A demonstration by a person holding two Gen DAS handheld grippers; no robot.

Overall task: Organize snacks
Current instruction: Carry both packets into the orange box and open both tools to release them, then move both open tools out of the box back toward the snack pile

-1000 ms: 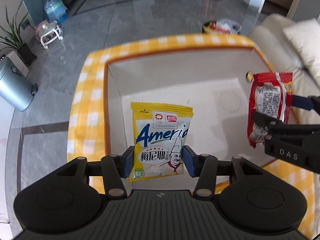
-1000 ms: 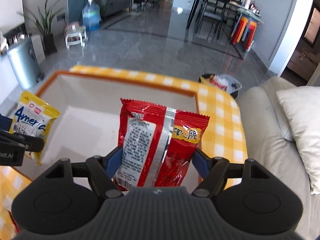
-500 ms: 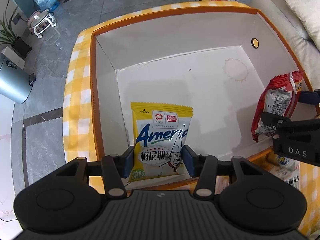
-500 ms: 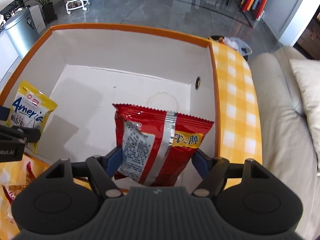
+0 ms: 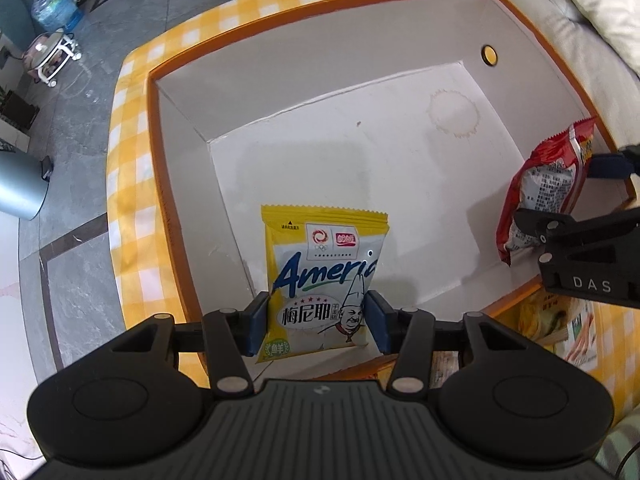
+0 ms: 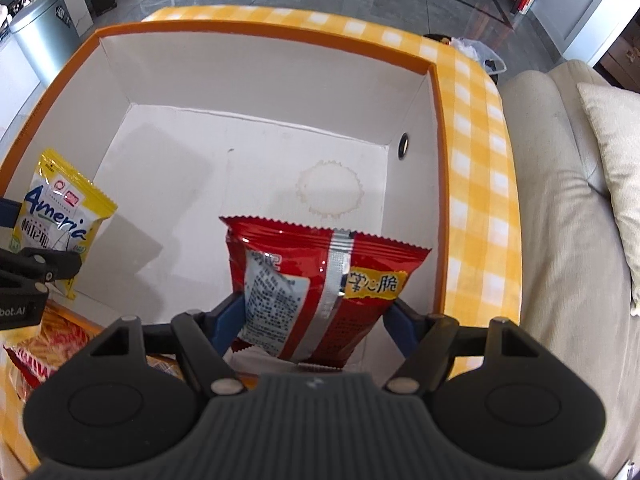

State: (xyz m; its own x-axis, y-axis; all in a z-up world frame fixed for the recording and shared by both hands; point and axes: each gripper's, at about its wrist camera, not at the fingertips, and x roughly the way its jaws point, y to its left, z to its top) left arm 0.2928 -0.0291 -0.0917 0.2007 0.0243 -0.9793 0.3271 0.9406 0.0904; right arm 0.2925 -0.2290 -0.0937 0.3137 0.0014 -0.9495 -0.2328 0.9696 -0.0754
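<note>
Item 1: left claw point(image 5: 316, 322), blue pads clamped on the lower sides of a yellow foil snack packet with a chef drawing point(image 5: 320, 280). The packet hangs upright over the near-left part of the box, its top edge apart from the left wall and its bottom edge close above the near rim.

Item 2: right claw point(image 6: 316, 328), blue pads clamped on a red crinkle-edged foil snack packet with a silver back seam point(image 6: 324, 284). The packet hangs over the near-right part of the box, just beside the right wall.

Item 3: large open cardboard box, white inside with an orange rim point(image 6: 440, 128). It stands on a worktop under a yellow-and-white checked cloth point(image 6: 476, 184). The floor of the box is bare but for a ring-shaped stain point(image 6: 330, 192) toward the far right; a round hole point(image 6: 403, 145) pierces the right wall. The whole middle and far part lies open between the two packets.

Item 4: further snack packets point(image 6: 44, 344) lie on the cloth outside the near rim.

Item 5: beige sofa point(image 6: 568, 240) runs along the worktop's right edge.
</note>
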